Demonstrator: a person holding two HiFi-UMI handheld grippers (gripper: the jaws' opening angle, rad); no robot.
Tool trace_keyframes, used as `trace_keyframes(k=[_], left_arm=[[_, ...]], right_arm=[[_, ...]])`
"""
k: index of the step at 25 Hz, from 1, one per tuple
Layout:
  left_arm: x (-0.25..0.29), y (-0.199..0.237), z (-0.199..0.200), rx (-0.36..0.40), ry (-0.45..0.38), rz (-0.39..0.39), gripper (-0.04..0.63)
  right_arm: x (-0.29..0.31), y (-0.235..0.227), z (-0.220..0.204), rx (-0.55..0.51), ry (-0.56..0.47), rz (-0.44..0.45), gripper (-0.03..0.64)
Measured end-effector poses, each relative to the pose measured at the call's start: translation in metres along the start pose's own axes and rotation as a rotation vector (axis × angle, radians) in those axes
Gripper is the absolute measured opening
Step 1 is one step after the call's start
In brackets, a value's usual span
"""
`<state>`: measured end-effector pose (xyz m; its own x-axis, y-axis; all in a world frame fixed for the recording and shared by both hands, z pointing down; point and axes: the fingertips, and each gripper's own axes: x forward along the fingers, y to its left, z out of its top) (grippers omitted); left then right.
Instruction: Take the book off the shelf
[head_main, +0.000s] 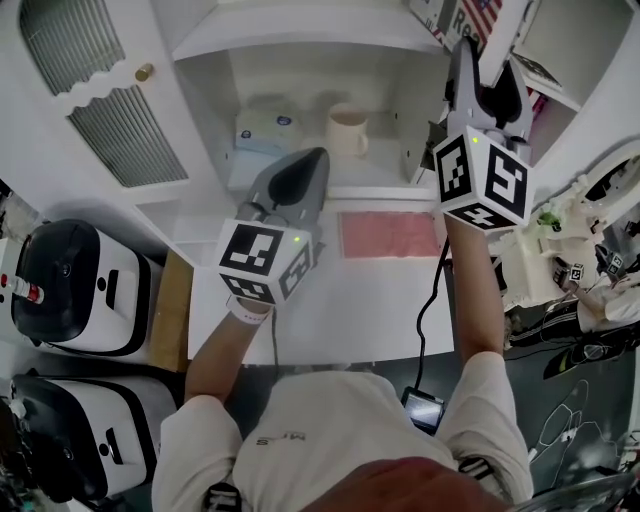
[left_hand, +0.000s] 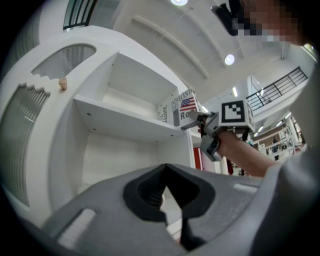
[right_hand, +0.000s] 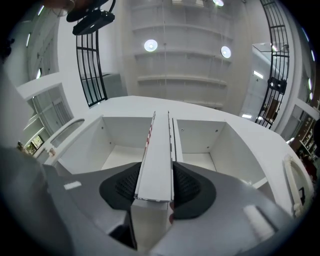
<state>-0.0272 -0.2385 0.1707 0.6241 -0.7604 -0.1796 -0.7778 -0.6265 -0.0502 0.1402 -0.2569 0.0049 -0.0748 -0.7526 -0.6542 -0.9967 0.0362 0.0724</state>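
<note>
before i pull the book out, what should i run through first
1. Grip: ok. The right gripper has both pads pressed on the book.
2. Book straight in the jaws: ok. Its edge runs in line with them.
3. Book clear of the shelf: not ok. It seems to stand on the board's end.
4. Left gripper out of the way: ok. It is shut, empty and lower down.
5. Mug: ok. It stands in the compartment below, apart from the book.

Left gripper (head_main: 318, 160): we hold it low, jaws together, empty.
Right gripper (head_main: 490, 62): we hold it high, clamped on the book (right_hand: 156, 160).
</note>
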Motion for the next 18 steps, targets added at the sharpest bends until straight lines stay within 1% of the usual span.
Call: trace_keyframes(k=[9,13,18], left_arm=[[-0.007,-0.006,-0.01,-0.025,0.014,-0.011,0.0],[-0.006,-0.005,-0.014,-0.039,0.016,-0.021,0.0],[-0.013,-0.014,-0.021,-0.052,0.009,-0.029,0.0]], right_arm=[[-0.045,0.001,0.025,0.026,-0.101,0.028,0.163],[-0.063,0.005,0.035,0.031,-0.119,0.042,0.163],[-0.106,0.0,0.053,0.076,-0.171,0.027,0.163]])
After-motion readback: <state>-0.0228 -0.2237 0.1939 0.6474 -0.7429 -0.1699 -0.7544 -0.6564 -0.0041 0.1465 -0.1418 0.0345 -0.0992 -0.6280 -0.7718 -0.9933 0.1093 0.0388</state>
